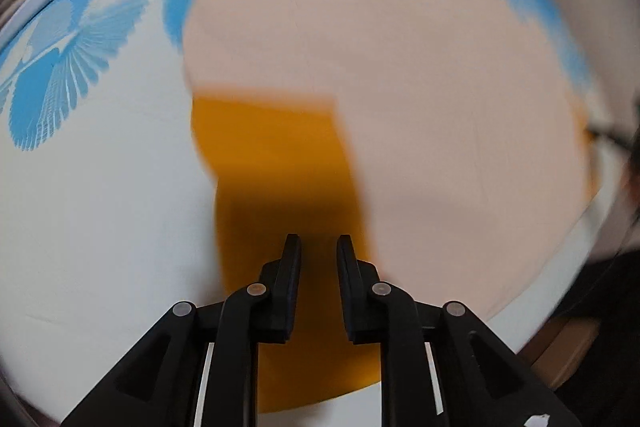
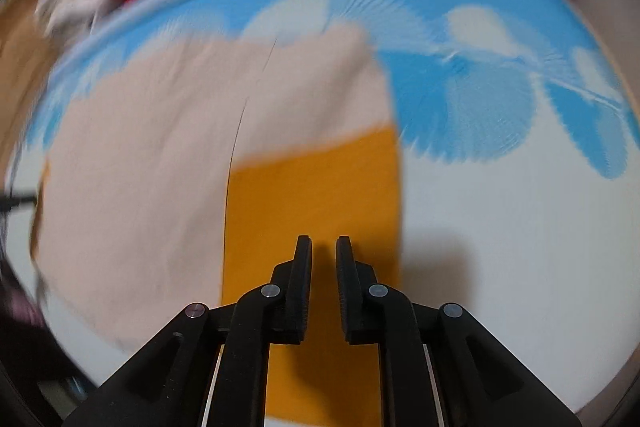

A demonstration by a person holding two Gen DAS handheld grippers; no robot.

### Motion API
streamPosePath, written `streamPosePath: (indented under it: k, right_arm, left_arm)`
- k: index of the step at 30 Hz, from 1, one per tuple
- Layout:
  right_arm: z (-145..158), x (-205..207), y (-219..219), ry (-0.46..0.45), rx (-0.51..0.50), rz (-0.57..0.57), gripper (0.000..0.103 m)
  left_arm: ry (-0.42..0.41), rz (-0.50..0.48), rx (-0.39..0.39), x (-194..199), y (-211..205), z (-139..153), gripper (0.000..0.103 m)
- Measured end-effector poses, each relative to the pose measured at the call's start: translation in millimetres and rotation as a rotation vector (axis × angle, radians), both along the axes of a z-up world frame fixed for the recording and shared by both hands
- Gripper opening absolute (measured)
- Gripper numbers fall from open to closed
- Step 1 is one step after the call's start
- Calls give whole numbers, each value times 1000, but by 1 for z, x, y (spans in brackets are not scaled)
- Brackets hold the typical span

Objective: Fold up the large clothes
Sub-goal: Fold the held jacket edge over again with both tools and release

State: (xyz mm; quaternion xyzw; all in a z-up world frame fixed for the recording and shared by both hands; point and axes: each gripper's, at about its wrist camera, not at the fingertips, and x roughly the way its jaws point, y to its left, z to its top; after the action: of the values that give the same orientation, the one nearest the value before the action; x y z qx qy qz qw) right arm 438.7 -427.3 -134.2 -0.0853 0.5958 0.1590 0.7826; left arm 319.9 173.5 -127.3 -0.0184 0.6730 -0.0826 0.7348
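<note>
Currently: garment (image 1: 460, 115), peach over orange panel (image 1: 276, 163), flat on table (image 1: 92, 227), laid out for folding. Left gripper (image 1: 319, 247) and right gripper (image 2: 323, 247): narrowly parted, empty, poised above orange panel's near edge.

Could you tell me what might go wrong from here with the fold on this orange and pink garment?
1. Both the left gripper and the right gripper hover over the orange panel with narrow gaps and no cloth between the fingers; a grab may pinch too little fabric and slip.
2. The pink layer already lies folded over the orange; tugging the orange could drag it askew.
3. Both views are blurred, so aiming at an edge is uncertain.
</note>
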Motion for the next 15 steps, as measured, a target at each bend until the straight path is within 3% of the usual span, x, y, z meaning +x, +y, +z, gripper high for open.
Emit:
streamPosePath:
  k: [2, 4, 7, 9, 13, 15]
  right_arm:
    - [-26, -12, 1, 69, -115, 58, 13]
    - [-35, -21, -2, 83, -175, 75, 13]
    - [-20, -25, -14, 76, -99, 39, 14]
    - [-19, -28, -21, 101, -56, 31, 14]
    - [-40, -43, -25, 160, -167, 60, 13]
    - [-37, -47, -26, 148, -186, 59, 13]
  left_arm:
    - [88, 3, 95, -13, 7, -24, 18]
    - [77, 21, 77, -18, 13, -19, 18]
    - [11, 19, -17, -30, 14, 5, 14]
    - [17, -23, -42, -42, 8, 4, 14]
    - [125, -112, 108, -68, -5, -30, 14]
    - [121, -117, 137, -76, -8, -31, 14]
